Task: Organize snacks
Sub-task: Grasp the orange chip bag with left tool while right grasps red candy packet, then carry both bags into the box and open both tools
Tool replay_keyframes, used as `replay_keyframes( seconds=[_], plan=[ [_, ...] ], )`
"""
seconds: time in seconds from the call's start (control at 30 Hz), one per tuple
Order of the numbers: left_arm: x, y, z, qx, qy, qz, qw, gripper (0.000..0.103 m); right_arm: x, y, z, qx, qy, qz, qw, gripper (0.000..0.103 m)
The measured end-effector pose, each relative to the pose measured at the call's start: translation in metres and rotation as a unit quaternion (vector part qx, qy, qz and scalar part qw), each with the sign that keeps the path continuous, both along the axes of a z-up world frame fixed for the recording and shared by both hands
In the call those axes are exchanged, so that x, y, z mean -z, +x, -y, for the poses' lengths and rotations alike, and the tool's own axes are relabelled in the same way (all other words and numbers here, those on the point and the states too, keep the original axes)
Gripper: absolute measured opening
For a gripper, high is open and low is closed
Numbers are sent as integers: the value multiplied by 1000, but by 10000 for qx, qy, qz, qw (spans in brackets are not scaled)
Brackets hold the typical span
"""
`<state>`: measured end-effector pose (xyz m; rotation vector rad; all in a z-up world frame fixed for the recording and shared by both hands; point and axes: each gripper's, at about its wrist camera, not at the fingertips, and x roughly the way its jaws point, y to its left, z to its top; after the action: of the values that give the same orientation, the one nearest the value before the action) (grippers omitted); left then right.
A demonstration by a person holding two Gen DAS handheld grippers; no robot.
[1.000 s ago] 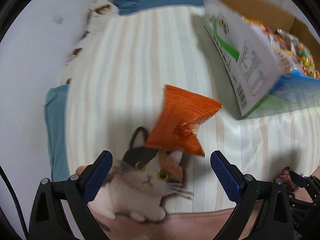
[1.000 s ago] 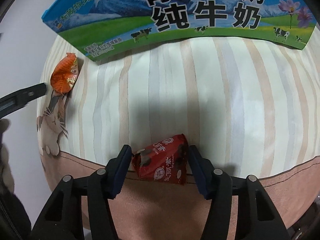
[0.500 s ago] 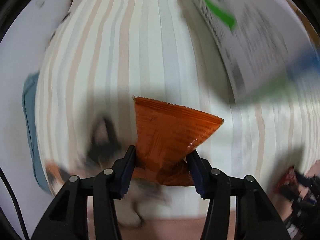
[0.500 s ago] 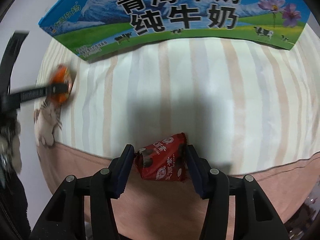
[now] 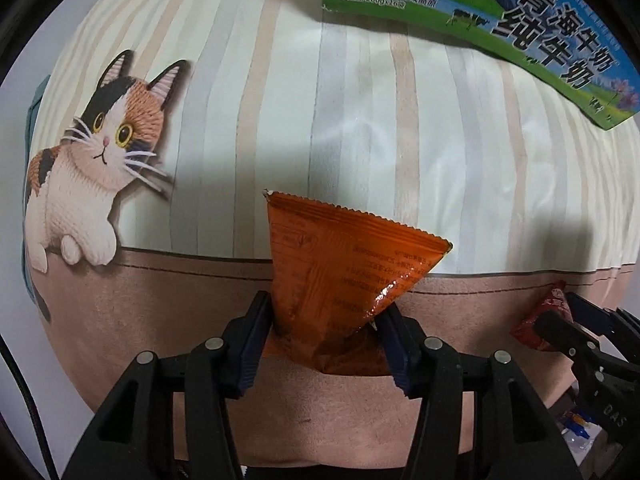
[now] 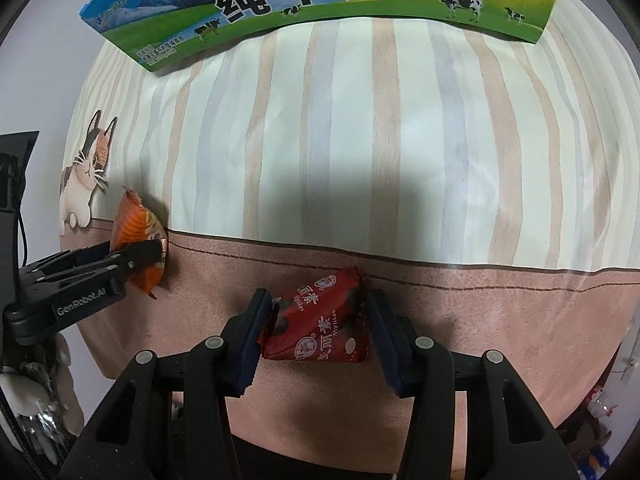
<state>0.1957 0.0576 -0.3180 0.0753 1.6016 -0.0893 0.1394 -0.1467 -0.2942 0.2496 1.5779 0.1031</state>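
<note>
My left gripper (image 5: 325, 344) is shut on an orange snack packet (image 5: 336, 280) and holds it above the pink front band of the striped cloth. The packet also shows in the right wrist view (image 6: 138, 232), pinched by the left gripper (image 6: 136, 256). My right gripper (image 6: 316, 336) is shut on a red Mylikes snack packet (image 6: 320, 320), also over the pink band. That red packet shows at the right edge of the left wrist view (image 5: 540, 320).
A green and blue milk carton box (image 6: 320, 0) stands at the far side of the cloth; it also shows in the left wrist view (image 5: 500, 12). A printed cat (image 5: 92, 168) is on the cloth at the left. The cloth's front edge is near both grippers.
My left gripper closed on the orange packet and pulled back with it toward the front edge. My right gripper kept the red packet and drew back slightly.
</note>
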Motion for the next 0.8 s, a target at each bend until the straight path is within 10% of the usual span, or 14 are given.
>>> replay_keyframes(
  seconds=[0.8],
  plan=[
    [16, 2, 7, 28, 154, 19, 9999, 55, 12, 3, -20, -9, -33, 14, 10000, 59]
  ],
)
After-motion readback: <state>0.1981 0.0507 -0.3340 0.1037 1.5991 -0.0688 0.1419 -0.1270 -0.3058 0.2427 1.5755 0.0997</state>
